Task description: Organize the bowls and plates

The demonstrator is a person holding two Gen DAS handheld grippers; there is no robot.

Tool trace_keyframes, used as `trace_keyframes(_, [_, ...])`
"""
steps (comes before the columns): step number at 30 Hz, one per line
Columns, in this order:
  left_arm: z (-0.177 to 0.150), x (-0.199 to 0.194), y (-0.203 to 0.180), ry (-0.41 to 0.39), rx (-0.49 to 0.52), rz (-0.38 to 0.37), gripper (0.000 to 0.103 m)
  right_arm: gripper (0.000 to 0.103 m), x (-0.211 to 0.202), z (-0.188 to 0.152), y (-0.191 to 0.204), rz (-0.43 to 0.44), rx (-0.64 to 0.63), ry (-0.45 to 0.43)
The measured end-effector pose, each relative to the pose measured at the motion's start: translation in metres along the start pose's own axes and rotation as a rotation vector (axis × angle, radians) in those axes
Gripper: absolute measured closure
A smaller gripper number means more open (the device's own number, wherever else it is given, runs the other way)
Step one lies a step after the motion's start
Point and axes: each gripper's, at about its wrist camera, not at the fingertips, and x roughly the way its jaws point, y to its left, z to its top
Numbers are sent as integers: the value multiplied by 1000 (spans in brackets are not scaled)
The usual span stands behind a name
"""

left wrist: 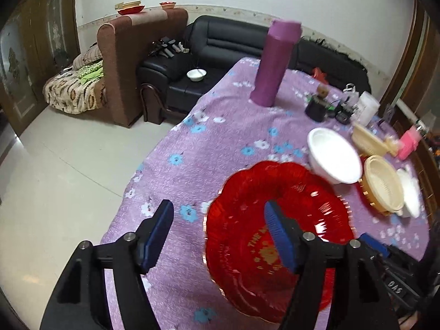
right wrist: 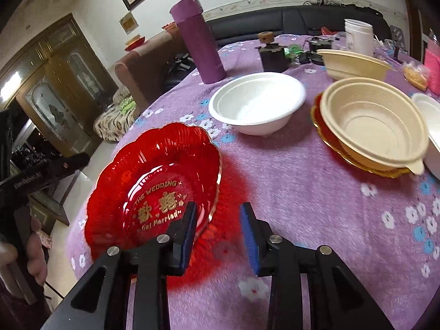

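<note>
Right gripper [right wrist: 218, 233] half-open astride red plate [right wrist: 154, 181] rim, maybe touching.

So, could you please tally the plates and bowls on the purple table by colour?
Red: 2, the wedding plate and a plate under the nested beige bowls.
White: 2, a foam bowl and a bowl at the right edge.
Beige: 3, nested pair and one behind.
Total: 7
</note>
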Motion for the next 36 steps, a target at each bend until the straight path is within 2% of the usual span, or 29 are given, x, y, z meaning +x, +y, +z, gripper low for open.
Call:
trace_keyframes(4, [3, -13, -20, 0, 17, -78, 29, 67, -18, -6, -21, 2, 38, -18])
trace_keyframes(11, [-1, -18, -78, 15, 135, -148, 27, 68, -60, -12, -82, -70, 136, -81])
trace_keyframes(15, [3, -12, -100, 45, 151, -189, 27, 68, -79, -4, -116, -96, 209, -113])
trace_keyframes(19, [23, -7, -121, 34, 190, -170, 27, 68, -86, 9, -124, -67, 225, -127])
trace_keyframes(22, [45, 7, -132, 46, 200, -174, 25, 67, -77, 23, -118, 29, 241, -108])
trace_keyframes(25, [64, 36, -137, 116, 173, -189, 24, 67, -50, 38, -104, 164, 275, -55])
trace_keyframes(28, [80, 74, -138, 200, 131, -209, 24, 67, -20, 44, -90, 243, 314, 1])
trace_keyframes(32, [93, 122, -139, 279, 75, -205, 24, 67, 16, 50, -80, 238, 367, 45])
trace_keyframes(36, [105, 153, -139, 296, 36, -202, 24, 67, 38, 59, -84, 169, 396, 34])
